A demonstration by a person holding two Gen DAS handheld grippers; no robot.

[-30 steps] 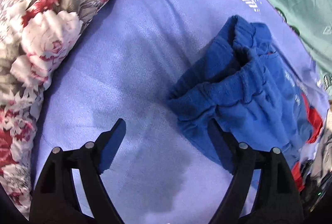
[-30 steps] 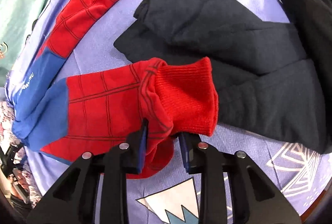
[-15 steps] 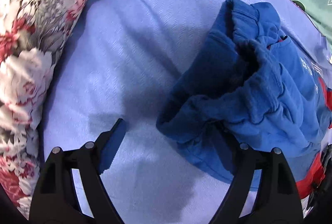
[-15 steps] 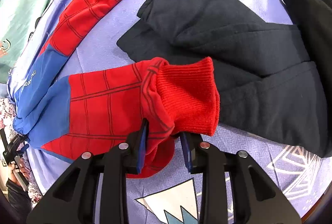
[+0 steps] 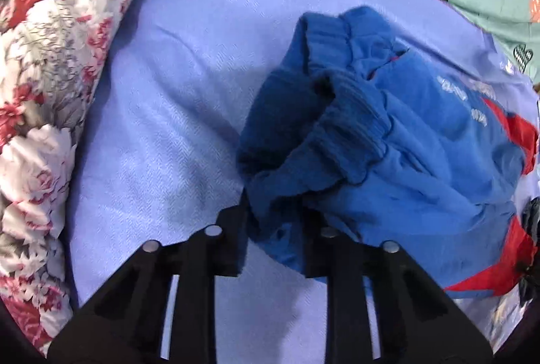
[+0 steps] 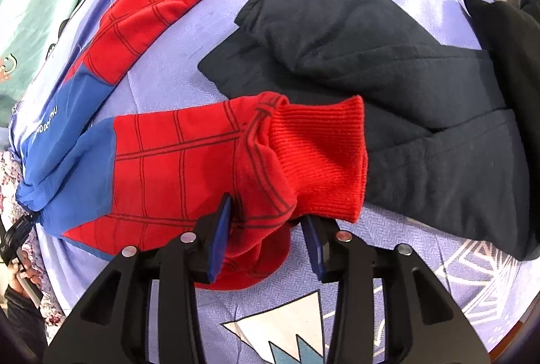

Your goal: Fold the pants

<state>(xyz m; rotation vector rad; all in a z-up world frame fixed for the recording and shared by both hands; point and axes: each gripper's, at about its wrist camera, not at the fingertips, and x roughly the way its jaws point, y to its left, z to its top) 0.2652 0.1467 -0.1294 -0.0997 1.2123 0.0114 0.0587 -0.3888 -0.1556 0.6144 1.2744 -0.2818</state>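
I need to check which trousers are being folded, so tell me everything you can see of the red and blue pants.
The pants are soft knit: blue at the waist, red legs with dark web lines, ribbed red cuffs, and white lettering on the blue. They lie spread on the lilac bedsheet, legs apart. The right gripper is shut on the near leg beside its cuff, which overlaps the dark clothes. The left gripper is closed on the bunched blue waistband.
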